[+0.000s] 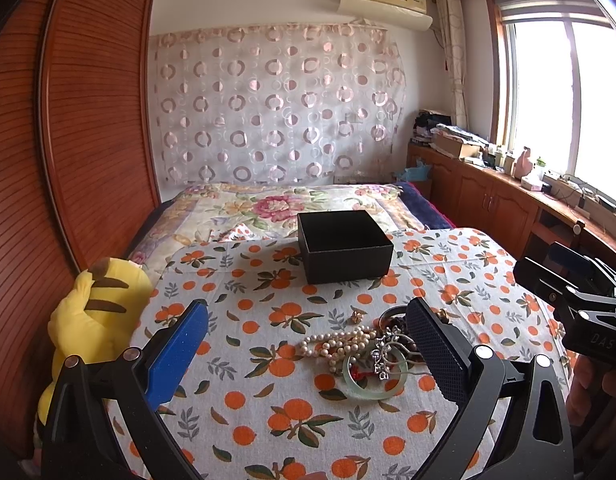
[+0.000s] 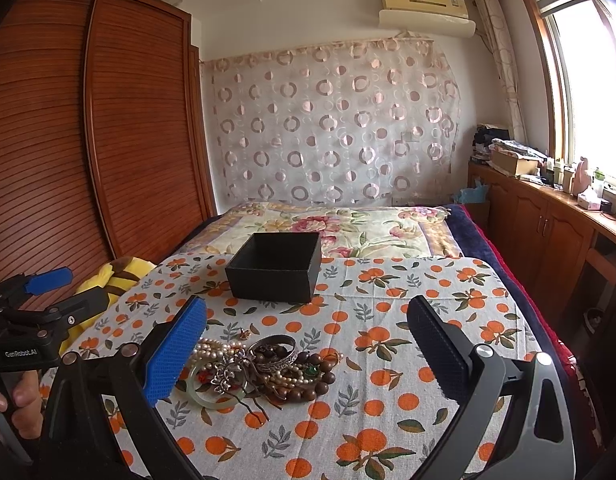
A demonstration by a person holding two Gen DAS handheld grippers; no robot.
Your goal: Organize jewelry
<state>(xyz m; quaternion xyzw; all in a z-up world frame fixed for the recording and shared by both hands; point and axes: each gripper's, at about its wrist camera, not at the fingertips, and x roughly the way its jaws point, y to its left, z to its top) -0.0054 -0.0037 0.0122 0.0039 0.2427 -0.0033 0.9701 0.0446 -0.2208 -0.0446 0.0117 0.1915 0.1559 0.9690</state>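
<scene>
A pile of jewelry [image 1: 372,352] lies on the orange-print cloth [image 1: 267,400]: a pearl necklace [image 1: 336,346], a pale green bangle [image 1: 374,384] and a silver hair ornament [image 1: 384,354]. In the right wrist view the pile [image 2: 267,372] also shows a silver bracelet [image 2: 275,354] and brown wooden beads [image 2: 308,384]. An open, empty black box [image 1: 344,246] stands behind it, also in the right wrist view [image 2: 275,272]. My left gripper [image 1: 308,344] is open above the pile's left. My right gripper [image 2: 308,352] is open above the pile's right.
A yellow plush toy [image 1: 95,312] lies at the cloth's left edge. A wooden wardrobe [image 1: 67,140] stands on the left. A floral bedspread [image 1: 275,204] extends behind the box. Wooden cabinets [image 1: 508,196] with clutter run under the window on the right.
</scene>
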